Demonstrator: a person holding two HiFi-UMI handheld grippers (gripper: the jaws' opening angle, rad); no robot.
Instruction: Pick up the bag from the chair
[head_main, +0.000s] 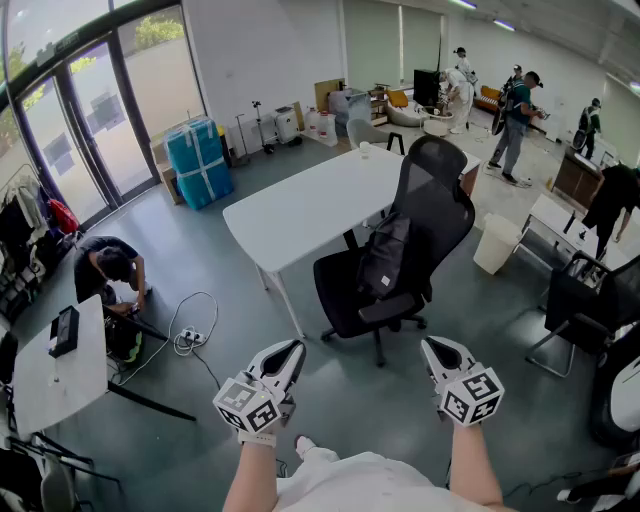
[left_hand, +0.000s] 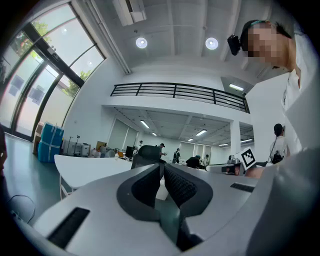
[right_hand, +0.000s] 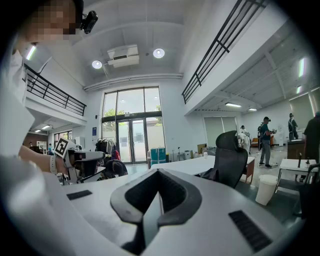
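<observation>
Black bag (head_main: 385, 256) sits upright on the seat of the black office chair (head_main: 441, 196), leaning against the backrest. The chair is pushed up to the near long edge of the white table (head_main: 300, 210), toward that edge's right-hand corner. Left gripper (head_main: 292, 348) and right gripper (head_main: 431, 344) are both held low over the grey floor (head_main: 215, 265), in front of the chair and well apart from it. Neither touches the bag. Left jaws are closed tip to tip with nothing between them, and the right jaws are the same. Each gripper's cube carries black-and-white square marker patterns, the only print that can be made out. Beyond the table's left corner stands a stack of blue wrapped boxes (head_main: 200, 160). A crouching person (head_main: 108, 268) works on the floor at left. A white bin (head_main: 496, 243) stands right of the chair.
</observation>
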